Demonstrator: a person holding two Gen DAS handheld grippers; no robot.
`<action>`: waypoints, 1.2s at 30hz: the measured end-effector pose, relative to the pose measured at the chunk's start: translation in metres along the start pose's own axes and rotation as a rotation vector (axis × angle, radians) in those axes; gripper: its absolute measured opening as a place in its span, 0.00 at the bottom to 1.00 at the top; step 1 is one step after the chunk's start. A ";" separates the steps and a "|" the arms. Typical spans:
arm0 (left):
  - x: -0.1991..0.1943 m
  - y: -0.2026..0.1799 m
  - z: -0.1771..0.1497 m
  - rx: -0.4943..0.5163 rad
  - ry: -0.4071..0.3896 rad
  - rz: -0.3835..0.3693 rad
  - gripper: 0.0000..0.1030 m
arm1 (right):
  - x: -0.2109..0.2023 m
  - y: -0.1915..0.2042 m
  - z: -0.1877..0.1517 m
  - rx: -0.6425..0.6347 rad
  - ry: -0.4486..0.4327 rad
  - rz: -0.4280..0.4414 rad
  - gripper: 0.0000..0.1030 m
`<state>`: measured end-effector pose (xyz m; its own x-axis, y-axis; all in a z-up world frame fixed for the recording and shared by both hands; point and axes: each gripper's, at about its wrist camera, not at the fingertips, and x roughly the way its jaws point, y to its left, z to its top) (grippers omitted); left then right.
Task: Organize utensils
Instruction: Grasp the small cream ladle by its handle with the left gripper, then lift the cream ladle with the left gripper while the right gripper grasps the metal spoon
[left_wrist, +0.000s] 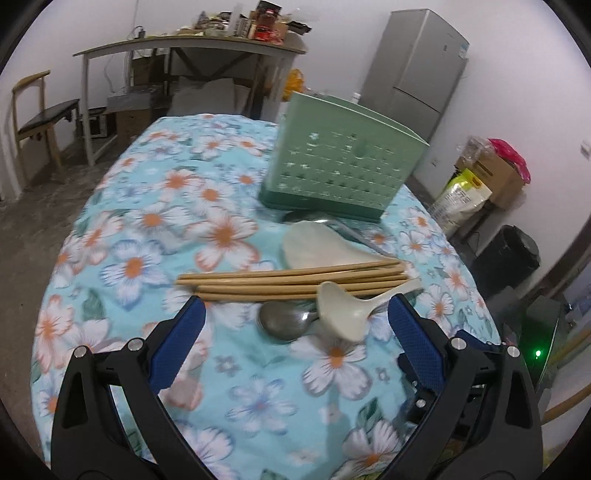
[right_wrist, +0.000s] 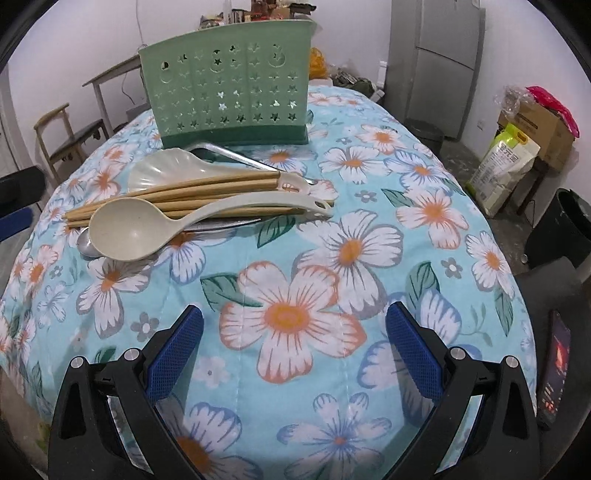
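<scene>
A table covered in a blue floral cloth (right_wrist: 295, 258) filled both views. In the right wrist view, a green perforated utensil holder (right_wrist: 229, 92) stood upright at the upper centre of the frame, apparently empty, though its inside could not be seen. Just below it, left of centre, the utensils lay in a loose pile: a cream rice paddle (right_wrist: 166, 168), a bundle of wooden chopsticks (right_wrist: 177, 195) lying across it, a cream ladle (right_wrist: 136, 230) resting on top of the chopsticks with its bowl toward the left, a metal spoon (right_wrist: 85, 245) peeking out beneath the ladle bowl, and another metal utensil's handle (right_wrist: 236, 157) by the holder's base.

The right gripper (right_wrist: 295, 347) sat at the bottom of its frame, jaws spread wide and holding nothing, above bare cloth and well apart from the pile.

In the left wrist view the left gripper (left_wrist: 295, 332) was likewise wide apart and empty, but close in: the ladle bowl and metal spoon lay between its fingertips, with the chopsticks just beyond.

Nothing appeared sorted yet, so the task looked to be at its first pick. The next move likely called for the left gripper to settle on one item, probably the topmost ladle, close on it without dragging the chopsticks, then carry it to the holder at the upper right of that frame
</scene>
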<state>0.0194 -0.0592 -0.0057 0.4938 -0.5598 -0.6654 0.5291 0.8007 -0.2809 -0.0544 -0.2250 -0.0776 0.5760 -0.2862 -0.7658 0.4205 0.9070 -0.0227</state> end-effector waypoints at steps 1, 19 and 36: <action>0.003 -0.003 0.000 0.009 0.006 -0.013 0.93 | 0.001 -0.001 0.000 -0.005 -0.001 0.008 0.94; 0.071 0.000 -0.006 -0.086 0.219 -0.121 0.27 | 0.000 -0.012 -0.009 -0.014 -0.062 0.100 0.94; 0.000 0.029 0.026 -0.206 0.038 -0.259 0.05 | -0.014 0.002 0.006 -0.106 -0.093 0.114 0.94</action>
<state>0.0528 -0.0419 0.0046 0.3328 -0.7450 -0.5781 0.4808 0.6614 -0.5756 -0.0574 -0.2209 -0.0627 0.6803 -0.2026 -0.7044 0.2751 0.9614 -0.0109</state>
